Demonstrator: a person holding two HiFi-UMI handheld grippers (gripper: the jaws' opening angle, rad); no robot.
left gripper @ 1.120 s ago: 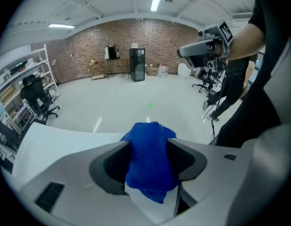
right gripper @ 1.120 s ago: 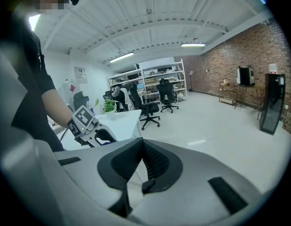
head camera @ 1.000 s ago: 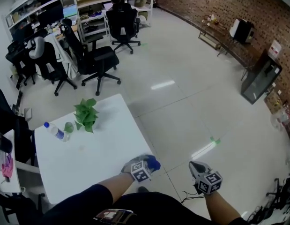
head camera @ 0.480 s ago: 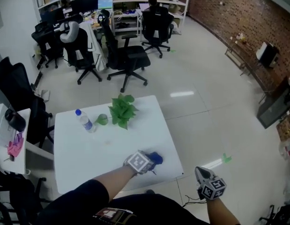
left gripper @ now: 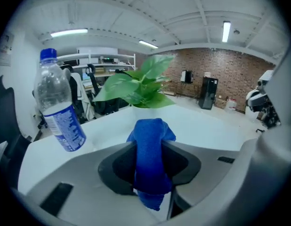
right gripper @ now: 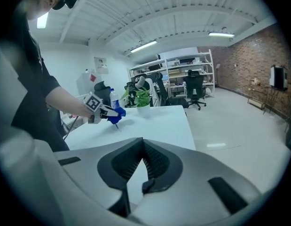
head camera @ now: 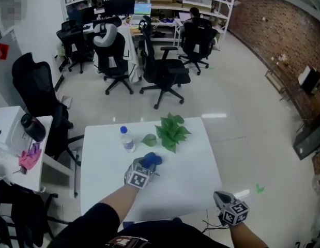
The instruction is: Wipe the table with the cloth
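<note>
legible text: none | bottle [left gripper: 58,98] label: white print on blue, too blurred to read

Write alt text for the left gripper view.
The left gripper, its fingers just closed tighter, is shut on a blue cloth over the white table. Beyond stand a water bottle at left and a leafy green plant.
</note>
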